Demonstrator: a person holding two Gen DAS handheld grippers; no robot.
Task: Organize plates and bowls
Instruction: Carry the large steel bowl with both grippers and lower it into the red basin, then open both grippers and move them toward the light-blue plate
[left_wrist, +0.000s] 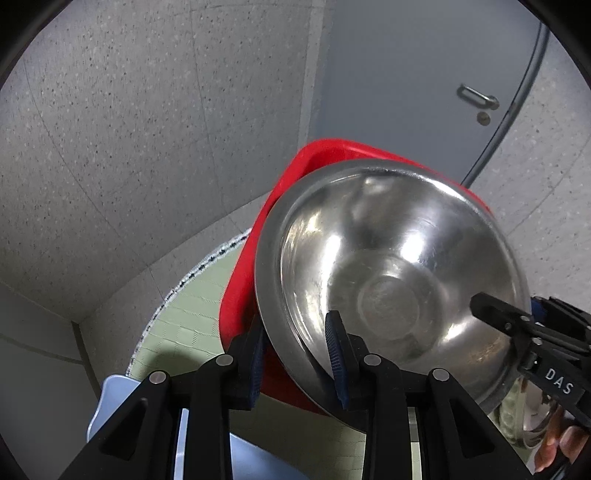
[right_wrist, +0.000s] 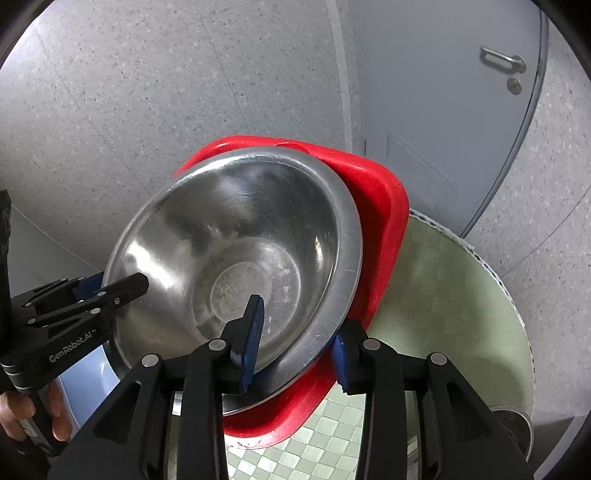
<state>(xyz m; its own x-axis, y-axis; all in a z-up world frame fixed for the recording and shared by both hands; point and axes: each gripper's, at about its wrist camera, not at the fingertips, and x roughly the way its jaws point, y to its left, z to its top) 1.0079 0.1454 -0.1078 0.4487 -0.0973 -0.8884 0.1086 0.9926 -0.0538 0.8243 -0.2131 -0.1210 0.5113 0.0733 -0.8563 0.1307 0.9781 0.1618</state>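
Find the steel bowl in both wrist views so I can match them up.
Left wrist: steel bowl fills the centre-right, the left gripper straddling its near rim.
Right wrist: steel bowl sits centre-left, the right gripper across its rim.
Shared landmark: red tray beneath it.

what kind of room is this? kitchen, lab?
Hard to tell; probably a plain utility or test room, not a fitted kitchen. Speckled grey floor, a grey door with a metal handle, and a round table with a green checked cloth holding the steel bowl and red basin.
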